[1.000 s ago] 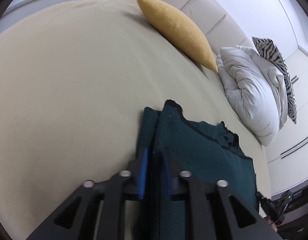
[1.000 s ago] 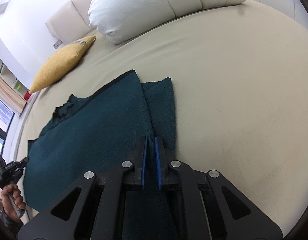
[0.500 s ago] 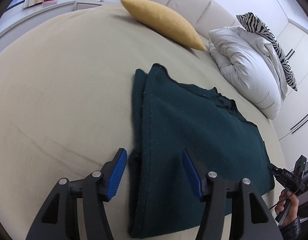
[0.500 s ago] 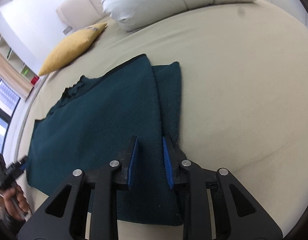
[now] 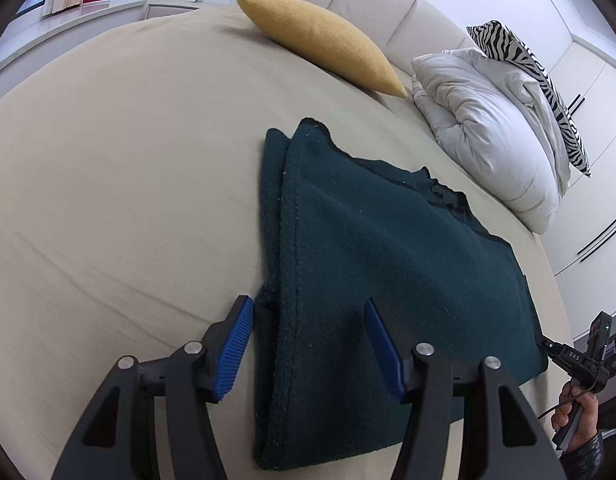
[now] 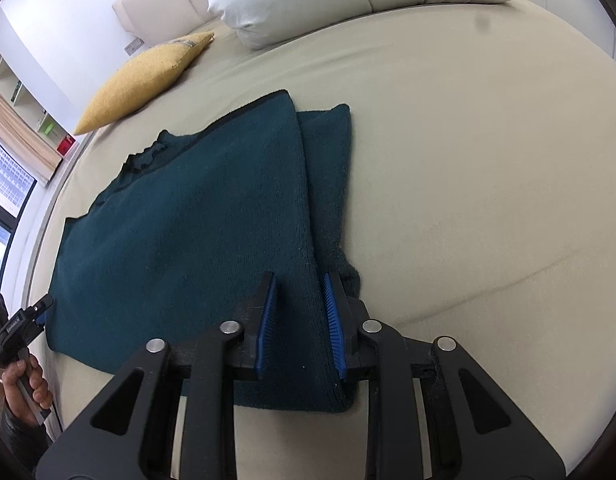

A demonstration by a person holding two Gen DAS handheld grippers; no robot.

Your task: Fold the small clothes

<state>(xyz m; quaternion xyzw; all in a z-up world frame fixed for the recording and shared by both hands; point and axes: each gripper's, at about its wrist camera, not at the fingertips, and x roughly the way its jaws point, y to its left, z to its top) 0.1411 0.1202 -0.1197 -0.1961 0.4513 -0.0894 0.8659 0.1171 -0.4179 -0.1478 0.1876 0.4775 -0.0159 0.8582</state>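
Both grippers are now hanging apart and empty over the sweater (image 5: pixel 388 264): left gripper (image 5: pixel 308 344) released, right gripper (image 6: pixel 297 320) narrowing again. Side folds laid; at twelve o'clock, the pillow (image 5: pixel 320 40).

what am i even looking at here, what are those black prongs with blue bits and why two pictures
Those prongs are hand-held grippers, one in each of a person's hands, each carrying a fisheye camera that looks along its fingers. One picture comes from the left gripper, the other from the right gripper. Both look down at a dark green garment, partly folded, lying on a beige bed with a yellow cushion and white duvet behind. The left jaws stand apart over the cloth. The right jaws have just been closing, but a gap shows and nothing is gripped.
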